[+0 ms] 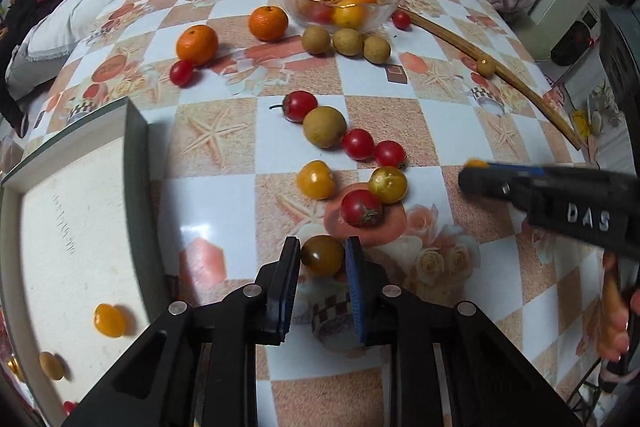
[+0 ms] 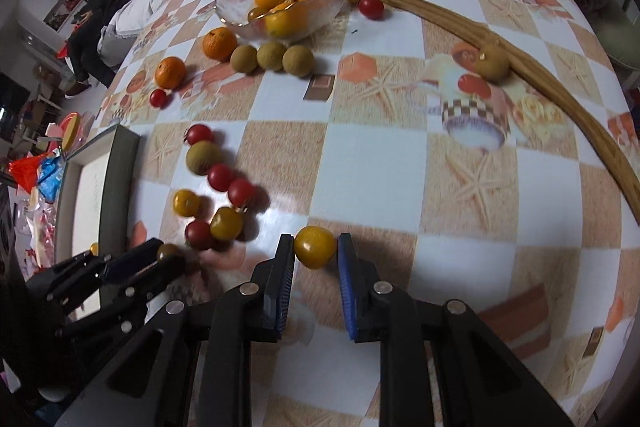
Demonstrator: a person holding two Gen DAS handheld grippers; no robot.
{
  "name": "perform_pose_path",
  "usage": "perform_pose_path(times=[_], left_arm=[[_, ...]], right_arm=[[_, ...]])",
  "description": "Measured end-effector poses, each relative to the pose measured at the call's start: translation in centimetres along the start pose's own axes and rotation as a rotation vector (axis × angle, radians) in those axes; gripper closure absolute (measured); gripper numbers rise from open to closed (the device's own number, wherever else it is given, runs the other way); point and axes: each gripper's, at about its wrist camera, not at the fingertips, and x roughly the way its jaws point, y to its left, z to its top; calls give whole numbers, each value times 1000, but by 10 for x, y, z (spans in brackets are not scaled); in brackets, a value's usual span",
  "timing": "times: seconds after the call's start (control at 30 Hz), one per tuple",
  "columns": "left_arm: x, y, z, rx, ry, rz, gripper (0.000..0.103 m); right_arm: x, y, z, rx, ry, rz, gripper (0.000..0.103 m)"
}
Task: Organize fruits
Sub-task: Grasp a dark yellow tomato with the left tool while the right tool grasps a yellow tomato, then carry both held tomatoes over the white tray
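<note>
A round table [image 1: 400, 115] covered in a checkered cloth printed with starfish and roses holds scattered fruit.

In the left wrist view, the left gripper [image 1: 322, 255] sits low over the cloth with its two blue-padded fingers narrowed around a dark olive-brown cherry tomato [image 1: 322, 254]; both pads look to touch its sides. Just beyond it lies a cluster: a red cherry tomato [image 1: 361, 207], two yellow cherry tomatoes [image 1: 315, 179] and [image 1: 387, 184], two more red ones [image 1: 358, 144], a brown longan [image 1: 324, 126], and a stemmed red tomato [image 1: 300, 105]. Farther back sit two mandarins [image 1: 197, 44], three longans in a row [image 1: 348, 41], and a glass bowl [image 1: 384, 13] holding orange and yellow fruit. To the left is a white tray [image 1: 80, 227] with a dark rim; only this view shows its floor, where a yellow tomato [image 1: 109, 320] and a longan [image 1: 51, 365] lie. The right gripper enters from the right edge, blurred, with a speck of yellow at its tip.

The right wrist view makes that clear: the right gripper [image 2: 315, 249] is closed on a yellow cherry tomato [image 2: 315, 247], pads pressing both sides, above a bare patch of cloth to the right of the cluster. It also shows the left gripper [image 2: 160, 259] from the side, the olive tomato [image 2: 168, 251] at its tips beside the tray [image 2: 120, 179]. A long curved wooden stick [image 2: 560, 99] crosses the far right, with a longan [image 2: 493, 62] against it. A seated person [image 2: 94, 23] appears in the background at left.
</note>
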Motion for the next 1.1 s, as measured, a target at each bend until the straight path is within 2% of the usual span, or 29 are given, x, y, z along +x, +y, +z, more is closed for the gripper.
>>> perform_pose_path(times=[0.27, 0.47, 0.6, 0.8, 1.1], left_arm=[[-6, 10, -5, -16, -3, -17, 78], [4, 11, -5, 28, -18, 54, 77], [10, 18, -1, 16, -19, 55, 77], [14, 11, 4, 58, -38, 94, 77], [4, 22, 3, -12, -19, 21, 80]], right_arm=[[-8, 15, -17, 11, 9, -3, 79], [-10, 18, -27, 20, 20, -14, 79], [-12, 16, -32, 32, 22, -15, 79], [-17, 12, -37, 50, 16, -9, 79], [-25, 12, -36, 61, -4, 8, 79]])
